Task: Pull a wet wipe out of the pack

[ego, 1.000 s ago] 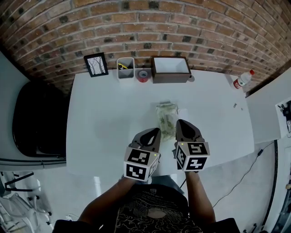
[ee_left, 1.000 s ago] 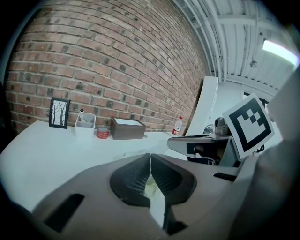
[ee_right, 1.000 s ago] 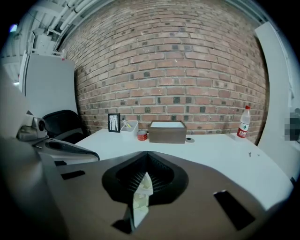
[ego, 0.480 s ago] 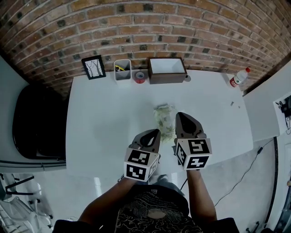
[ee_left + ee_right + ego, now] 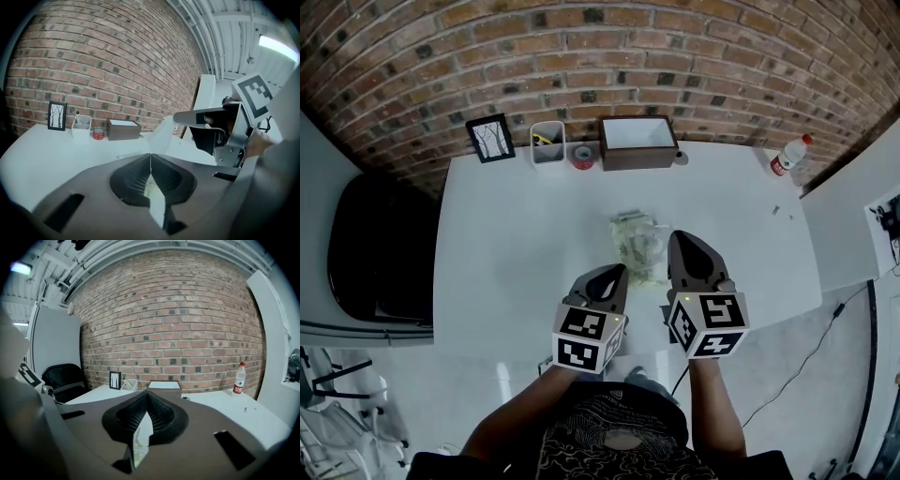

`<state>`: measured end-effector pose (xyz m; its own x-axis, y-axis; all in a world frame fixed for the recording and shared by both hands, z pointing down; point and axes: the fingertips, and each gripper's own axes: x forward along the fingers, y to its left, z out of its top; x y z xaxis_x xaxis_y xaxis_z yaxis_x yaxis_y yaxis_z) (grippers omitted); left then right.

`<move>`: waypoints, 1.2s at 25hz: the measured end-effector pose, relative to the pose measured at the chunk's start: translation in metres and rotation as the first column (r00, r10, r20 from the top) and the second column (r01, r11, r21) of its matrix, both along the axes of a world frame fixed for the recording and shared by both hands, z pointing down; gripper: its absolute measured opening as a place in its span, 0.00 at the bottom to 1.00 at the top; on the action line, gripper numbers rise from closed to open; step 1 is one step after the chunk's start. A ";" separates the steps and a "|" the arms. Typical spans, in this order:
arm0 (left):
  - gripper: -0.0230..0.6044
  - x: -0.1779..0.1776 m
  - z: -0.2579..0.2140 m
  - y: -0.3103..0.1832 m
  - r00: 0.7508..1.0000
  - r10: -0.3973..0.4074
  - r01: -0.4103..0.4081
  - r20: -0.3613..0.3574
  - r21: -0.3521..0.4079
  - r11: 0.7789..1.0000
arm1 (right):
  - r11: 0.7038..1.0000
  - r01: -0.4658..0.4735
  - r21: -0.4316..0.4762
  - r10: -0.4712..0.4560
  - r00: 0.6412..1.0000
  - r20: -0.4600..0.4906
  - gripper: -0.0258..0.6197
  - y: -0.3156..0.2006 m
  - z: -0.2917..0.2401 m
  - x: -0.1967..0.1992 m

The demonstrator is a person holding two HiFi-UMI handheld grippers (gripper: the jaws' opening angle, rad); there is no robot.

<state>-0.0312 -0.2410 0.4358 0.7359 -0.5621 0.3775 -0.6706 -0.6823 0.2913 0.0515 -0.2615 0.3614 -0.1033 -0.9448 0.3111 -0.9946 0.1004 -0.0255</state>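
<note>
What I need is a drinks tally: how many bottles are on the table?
1. The bottle with a red cap stands at the table's far right corner, near the brick wall. No other shows, though part of the tabletop is hidden.

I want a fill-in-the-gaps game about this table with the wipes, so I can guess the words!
1. The pack of wet wipes lies on a table whose top is coloured ____.
2. The wall behind the table is built of ____.
3. The bottle at the table's far right corner has a ____ cap.
4. The jaws of the left hand-held gripper and the right hand-held gripper are not open, they are ____.

Missing words: white; bricks; red; shut
</note>
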 end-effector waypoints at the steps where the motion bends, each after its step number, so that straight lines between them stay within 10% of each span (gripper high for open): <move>1: 0.06 0.001 -0.001 0.002 1.000 -0.005 0.005 0.002 0.003 1.000 | 1.000 0.001 0.007 -0.001 1.000 0.003 0.06 0.004 -0.001 0.003; 30: 0.06 0.051 -0.037 0.105 0.970 -0.243 0.238 0.016 0.139 0.961 | 0.973 0.232 0.005 -0.232 0.972 0.042 0.06 0.125 0.015 0.035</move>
<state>0.0203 -0.1359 0.3992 0.5614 -0.7684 0.3072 -0.8272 -0.5314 0.1827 0.0860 -0.1366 0.3762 -0.3329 -0.8934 0.3016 -0.9421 0.3286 -0.0666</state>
